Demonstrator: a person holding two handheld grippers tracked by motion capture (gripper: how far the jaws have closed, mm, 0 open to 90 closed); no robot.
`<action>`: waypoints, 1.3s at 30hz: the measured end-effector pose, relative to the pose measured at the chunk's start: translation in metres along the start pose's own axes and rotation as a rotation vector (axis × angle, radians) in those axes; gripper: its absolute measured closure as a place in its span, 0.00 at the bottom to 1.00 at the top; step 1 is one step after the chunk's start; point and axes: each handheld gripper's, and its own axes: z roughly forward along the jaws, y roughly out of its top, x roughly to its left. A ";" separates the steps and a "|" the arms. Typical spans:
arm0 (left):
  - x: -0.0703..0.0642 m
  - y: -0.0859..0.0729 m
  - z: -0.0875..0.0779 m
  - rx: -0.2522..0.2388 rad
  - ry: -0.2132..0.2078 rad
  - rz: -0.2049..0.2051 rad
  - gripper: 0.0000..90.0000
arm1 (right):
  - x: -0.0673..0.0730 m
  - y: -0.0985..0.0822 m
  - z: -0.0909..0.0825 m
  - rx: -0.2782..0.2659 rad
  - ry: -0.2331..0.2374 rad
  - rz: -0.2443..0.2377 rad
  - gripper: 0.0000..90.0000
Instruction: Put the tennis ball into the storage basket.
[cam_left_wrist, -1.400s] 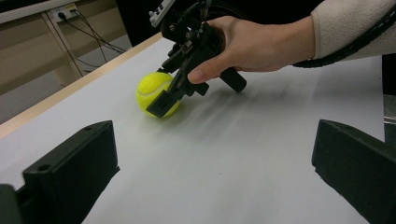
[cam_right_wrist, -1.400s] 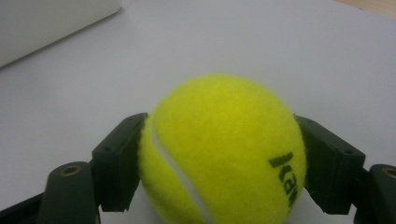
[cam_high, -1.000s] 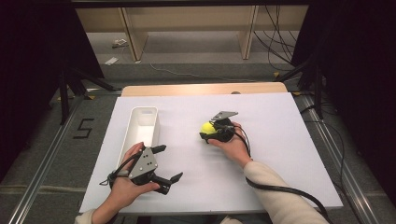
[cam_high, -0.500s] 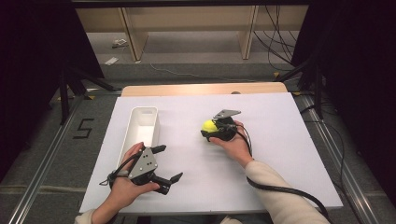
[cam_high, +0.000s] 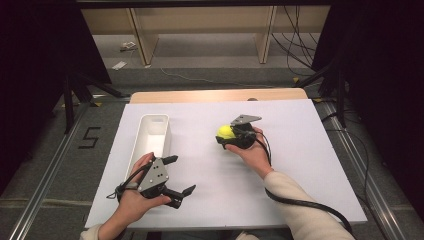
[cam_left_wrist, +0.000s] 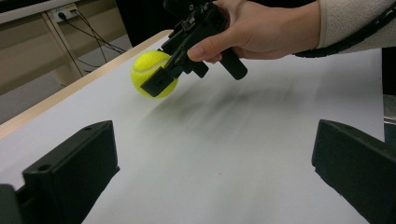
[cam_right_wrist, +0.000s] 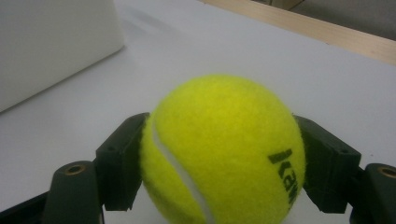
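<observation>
1. Two claws working over a white worktop (cam_high: 300, 165). The right claw (cam_high: 226, 136) is clamping a yellow tennis ball (cam_high: 225, 132), one jaw on each side across the ball's widest part; the right gripper view is showing both jaws pressed against the felt.
2. Ball sitting mid-worktop, right of a white bin (cam_high: 152, 137), well apart from it. Left gripper view is showing the ball (cam_left_wrist: 152, 73) at or just above the surface; contact with the worktop I cannot tell.
3. The left claw (cam_high: 176, 175) is hanging wide open near the front edge with nothing between its jaws; the left hand (cam_high: 135, 200) is gripping it just below the bin's near end.
4. Handling, my read: ball is looking light, springy, fuzzy, so the felt is giving good friction and little slip risk. It is round, so an off-centre pinch would be squirting it out. Current hold across the middle is looking like the right spot. Not fragile; a drop would mean bouncing and rolling.
5. Room: open white surface all around the ball, nothing between it and the bin. Bin is long, narrow, open-topped, looking empty; its rim is the one edge to clear if the ball is heading there.
6. A wood strip (cam_high: 215, 95) is running along the far edge, floor beyond. A loose ball would be rolling off any side.
</observation>
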 end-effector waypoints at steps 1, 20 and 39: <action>0.000 0.000 0.000 0.000 0.000 0.000 0.00 | 0.000 0.001 -0.001 -0.001 0.002 0.001 0.29; 0.000 0.000 0.000 -0.001 0.001 0.000 0.00 | 0.004 0.010 -0.008 -0.039 0.008 -0.003 0.29; 0.000 0.000 0.000 -0.001 0.001 -0.001 0.00 | 0.008 0.017 -0.014 -0.072 0.024 -0.006 0.29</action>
